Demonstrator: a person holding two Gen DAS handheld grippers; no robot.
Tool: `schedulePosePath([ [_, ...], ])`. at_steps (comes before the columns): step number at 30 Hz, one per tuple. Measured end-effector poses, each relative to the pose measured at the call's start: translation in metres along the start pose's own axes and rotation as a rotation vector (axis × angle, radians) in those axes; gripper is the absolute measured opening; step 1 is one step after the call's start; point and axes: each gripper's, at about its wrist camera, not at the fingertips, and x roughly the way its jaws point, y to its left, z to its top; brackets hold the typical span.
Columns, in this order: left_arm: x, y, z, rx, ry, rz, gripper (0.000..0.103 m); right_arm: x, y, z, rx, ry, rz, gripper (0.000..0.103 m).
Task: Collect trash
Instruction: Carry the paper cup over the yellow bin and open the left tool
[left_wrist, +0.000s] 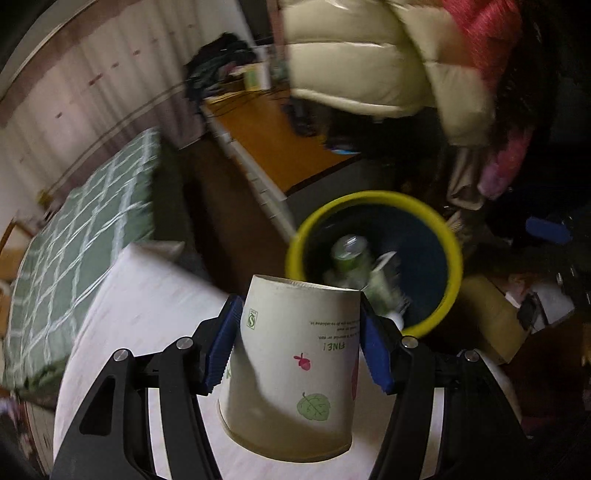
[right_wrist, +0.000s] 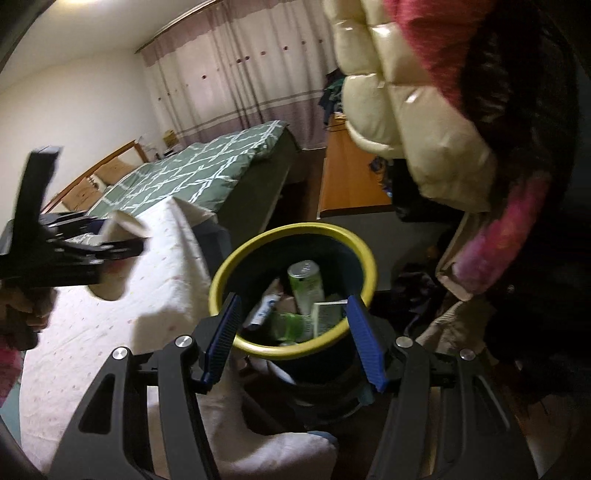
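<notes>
My left gripper is shut on a cream paper cup printed with a leaf and a berry; the blue pads press its two sides. The cup hangs over the white bedcover, short of a dark trash bin with a yellow rim. A green can and crumpled wrappers lie inside the bin. In the right wrist view my right gripper is open just above the bin's yellow rim, nothing pressed between its pads. The left gripper with the cup shows at the left.
The bin stands between the bed's corner and a pile of clothes. Puffy cream and pink coats hang above it. A green checked quilt, an orange desk and a cardboard box surround the spot.
</notes>
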Motion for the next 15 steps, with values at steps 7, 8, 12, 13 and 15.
schedulePosePath([
  [7, 0.069, -0.07, 0.055, 0.014, 0.021, -0.058, 0.061, -0.013, -0.028, 0.0, 0.039, -0.023, -0.034, 0.057],
  [8, 0.076, -0.075, 0.058, 0.011, 0.025, -0.059, 0.061, -0.015, -0.031, -0.001, 0.043, -0.028, -0.041, 0.057],
  [12, 0.101, -0.094, 0.072, -0.01, 0.032, -0.068, 0.062, -0.022, -0.041, -0.003, 0.055, -0.04, -0.06, 0.057],
  [13, 0.108, -0.097, 0.075, -0.018, 0.037, -0.065, 0.062, -0.022, -0.042, -0.003, 0.056, -0.04, -0.065, 0.057],
  [15, 0.119, -0.101, 0.077, -0.037, 0.049, -0.058, 0.065, -0.022, -0.043, -0.004, 0.057, -0.039, -0.066, 0.057],
])
